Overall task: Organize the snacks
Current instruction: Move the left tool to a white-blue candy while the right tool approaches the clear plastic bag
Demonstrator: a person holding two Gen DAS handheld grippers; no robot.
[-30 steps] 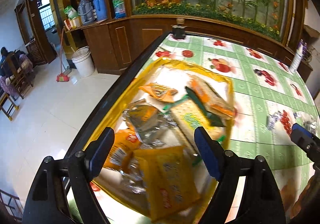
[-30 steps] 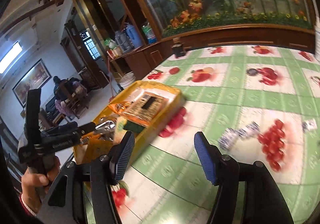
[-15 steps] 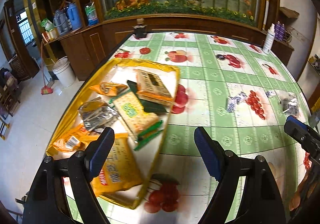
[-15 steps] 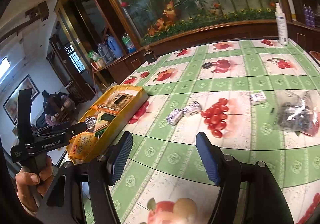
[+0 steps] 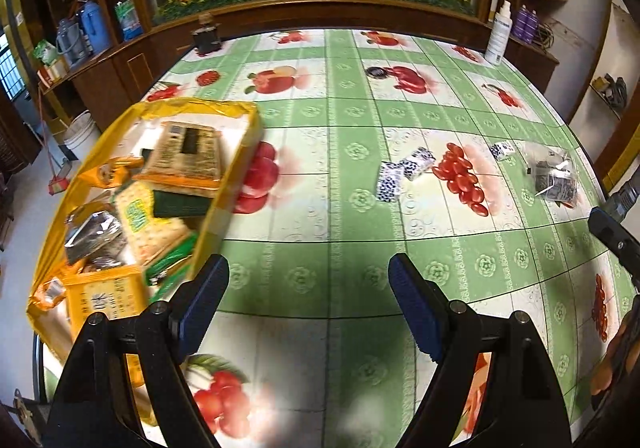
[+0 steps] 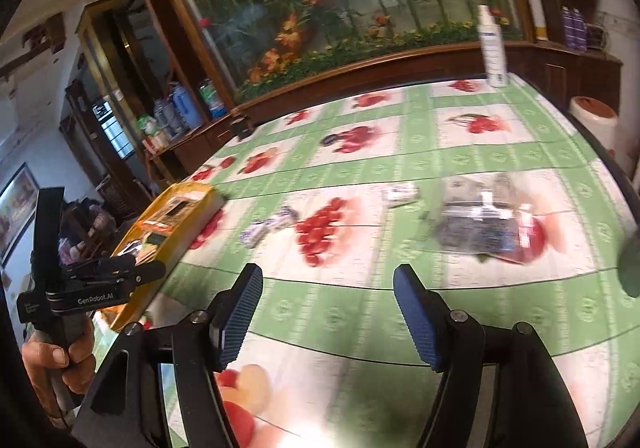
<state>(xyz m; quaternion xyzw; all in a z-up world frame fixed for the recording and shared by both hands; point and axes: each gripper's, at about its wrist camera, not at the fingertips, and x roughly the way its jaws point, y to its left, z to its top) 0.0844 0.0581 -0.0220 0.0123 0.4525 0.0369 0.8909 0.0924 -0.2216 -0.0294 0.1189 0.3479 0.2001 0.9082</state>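
Observation:
A yellow tray [image 5: 236,184] [image 6: 188,244] full of snack packets lies at the table's left edge. Two small blue-and-white sweets [image 5: 402,170] [image 6: 268,226] lie mid-table, and a third [image 5: 502,150] [image 6: 400,192] rests further right. A clear bag of dark snacks [image 5: 554,178] [image 6: 480,224] sits near the right edge. My left gripper [image 5: 308,300] hangs open over bare tablecloth, right of the tray. My right gripper [image 6: 328,312] has nothing between its fingers and its jaws are opening; the clear bag lies ahead to its right.
A white spray bottle [image 5: 498,34] [image 6: 492,48] stands at the table's far right corner, a dark jar [image 5: 206,36] at the far left. A wooden cabinet with a flower mural runs behind. A white bucket [image 6: 596,128] stands beyond the right edge.
Both grippers swept rightward across the table, away from the tray. The sweets and the clear bag came into both views. The right jaws stand a little wider.

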